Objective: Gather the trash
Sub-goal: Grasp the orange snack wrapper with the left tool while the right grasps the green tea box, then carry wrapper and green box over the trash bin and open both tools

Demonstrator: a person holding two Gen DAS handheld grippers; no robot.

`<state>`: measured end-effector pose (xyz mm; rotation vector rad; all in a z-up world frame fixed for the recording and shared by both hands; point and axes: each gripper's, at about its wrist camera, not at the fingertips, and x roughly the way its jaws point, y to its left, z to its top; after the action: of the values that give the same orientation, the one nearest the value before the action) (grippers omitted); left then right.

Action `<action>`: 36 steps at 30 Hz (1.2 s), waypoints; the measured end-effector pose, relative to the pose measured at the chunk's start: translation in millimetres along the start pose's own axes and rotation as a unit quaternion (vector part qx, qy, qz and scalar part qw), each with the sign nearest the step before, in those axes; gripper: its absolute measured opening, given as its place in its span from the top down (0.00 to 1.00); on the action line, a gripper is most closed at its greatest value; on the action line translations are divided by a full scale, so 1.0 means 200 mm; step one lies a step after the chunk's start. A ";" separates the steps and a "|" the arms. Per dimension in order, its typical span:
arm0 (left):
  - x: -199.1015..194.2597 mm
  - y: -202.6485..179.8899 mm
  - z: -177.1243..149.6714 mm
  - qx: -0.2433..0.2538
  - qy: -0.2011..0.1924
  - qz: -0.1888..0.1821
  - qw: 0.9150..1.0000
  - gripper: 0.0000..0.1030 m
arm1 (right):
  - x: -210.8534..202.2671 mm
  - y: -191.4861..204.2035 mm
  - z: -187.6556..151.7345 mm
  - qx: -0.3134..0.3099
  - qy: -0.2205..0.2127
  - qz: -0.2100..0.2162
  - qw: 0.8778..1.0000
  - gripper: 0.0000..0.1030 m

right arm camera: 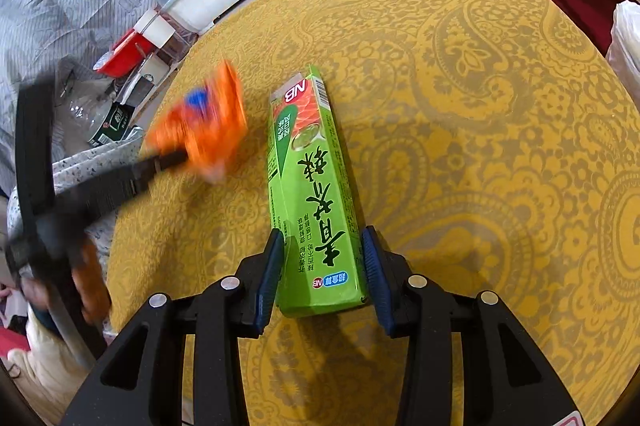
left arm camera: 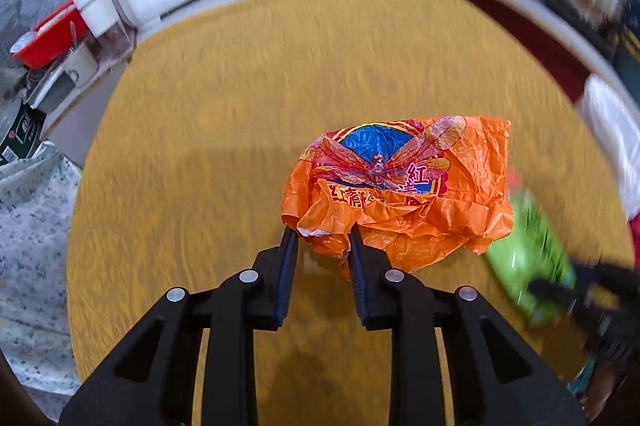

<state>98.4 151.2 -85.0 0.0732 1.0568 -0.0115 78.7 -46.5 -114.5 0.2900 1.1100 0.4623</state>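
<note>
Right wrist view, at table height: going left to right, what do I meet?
Left tongs gripping the orange wrapper → green box between the right tongs' fingers → bare yellow patterned tablecloth → white bag at the right edge.

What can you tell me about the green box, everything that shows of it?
The green box is a long, narrow carton, apparently glossy card, printed with large dark Chinese characters, an NB logo and a food picture near its far end. It looks intact and closed. Its near end sits between the right gripper's blue pads, which close in on its two long sides; whether its far end rests on the yellow patterned tablecloth cannot be told. In the left wrist view it is a green blur beside the orange wrapper.
</note>
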 end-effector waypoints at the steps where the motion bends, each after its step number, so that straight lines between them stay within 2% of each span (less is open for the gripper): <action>1: 0.02 -0.02 -0.03 0.003 0.008 -0.001 1.000 0.77 | 0.01 0.01 0.00 0.003 0.001 0.003 1.000 0.61; 2: 0.04 -0.04 -0.06 0.005 0.016 -0.003 1.000 0.77 | 0.01 0.01 0.00 0.005 0.003 0.007 1.000 0.61; 5: 0.03 -0.11 -0.10 0.020 0.005 0.009 1.000 0.77 | 0.03 0.04 0.01 0.002 0.008 0.012 1.000 0.61; 7: 0.03 -0.16 -0.11 0.030 0.002 0.002 1.000 0.77 | 0.04 0.06 0.01 -0.001 0.010 0.017 1.000 0.61; 15: 0.01 -0.26 -0.10 0.037 0.005 -0.035 0.999 0.77 | 0.02 0.04 -0.03 0.016 -0.002 0.035 0.999 0.78; 18: -0.01 -0.25 -0.07 0.023 0.005 -0.050 0.998 0.77 | -0.03 0.01 -0.03 0.020 -0.013 0.024 0.999 0.79; 27: -0.11 -0.27 0.05 0.015 -0.025 -0.053 0.998 0.77 | -0.29 -0.23 -0.04 0.063 -0.082 -0.027 0.994 0.80; 33: -0.15 -0.38 0.11 0.030 -0.037 -0.058 0.997 0.77 | -0.41 -0.39 -0.06 0.094 -0.108 -0.064 0.988 0.80; 36: -0.15 -0.46 0.12 0.042 -0.037 -0.063 0.996 0.77 | -0.46 -0.48 -0.09 0.106 -0.115 -0.101 0.983 0.80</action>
<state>100.2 57.4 -51.8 0.0822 0.9861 -0.1723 48.2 -175.3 -92.0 0.4015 0.9513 0.1259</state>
